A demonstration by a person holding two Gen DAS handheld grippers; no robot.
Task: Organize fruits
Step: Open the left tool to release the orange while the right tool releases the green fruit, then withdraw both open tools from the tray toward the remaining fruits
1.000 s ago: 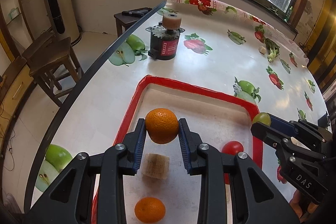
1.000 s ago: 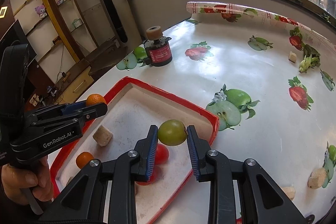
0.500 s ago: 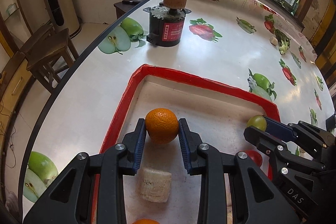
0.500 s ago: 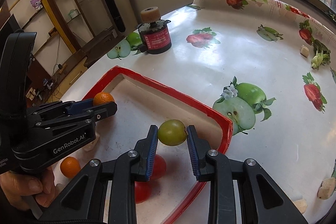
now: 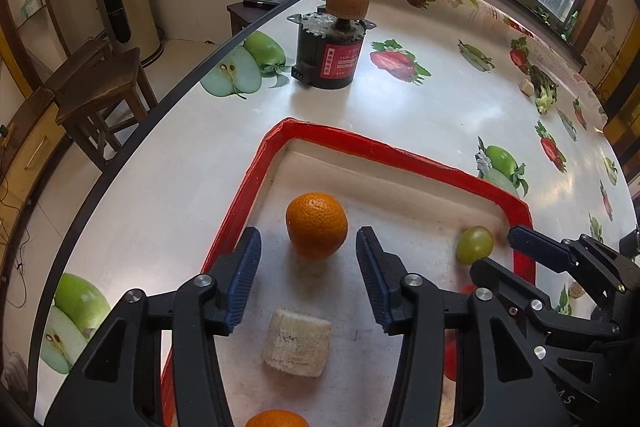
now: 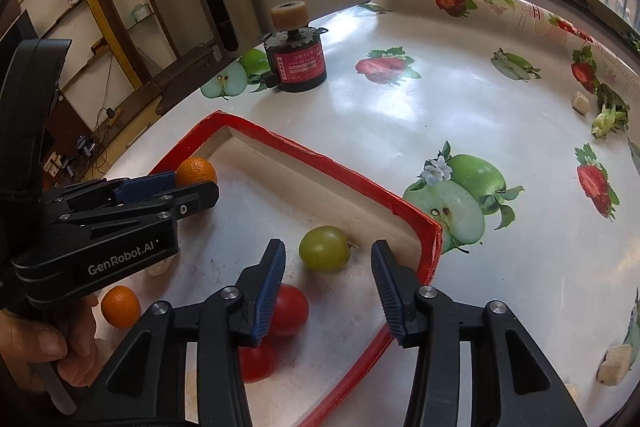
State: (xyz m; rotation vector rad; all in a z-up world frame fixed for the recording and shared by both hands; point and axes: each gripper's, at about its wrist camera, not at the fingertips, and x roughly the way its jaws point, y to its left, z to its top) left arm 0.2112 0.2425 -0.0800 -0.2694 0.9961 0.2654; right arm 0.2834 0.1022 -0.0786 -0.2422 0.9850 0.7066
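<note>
A red-rimmed tray (image 5: 384, 151) (image 6: 320, 157) lies on the fruit-print table. An orange (image 5: 316, 225) (image 6: 196, 171) rests on its floor near the far left corner. My left gripper (image 5: 306, 235) (image 6: 192, 187) straddles it with jaws opening, its pads clear of the peel. A green round fruit (image 6: 325, 248) (image 5: 475, 245) sits near the tray's right rim. My right gripper (image 6: 329, 247) (image 5: 500, 255) has jaws opening around it, with gaps on both sides. A smaller orange (image 6: 120, 307) (image 5: 276, 419) and two red tomatoes (image 6: 290, 309) lie nearer me in the tray.
A pale foam block (image 5: 297, 347) lies in the tray under the left gripper. A black motor with a red label (image 5: 332, 55) stands beyond the tray. Foam pieces (image 6: 616, 363) and a green vegetable (image 6: 608, 115) lie on the table at right. The table edge (image 5: 160, 99) runs along the left.
Both grippers went from shut on their fruit to open. The orange and the green fruit now rest on the tray floor. Both grippers came lower over the tray.
</note>
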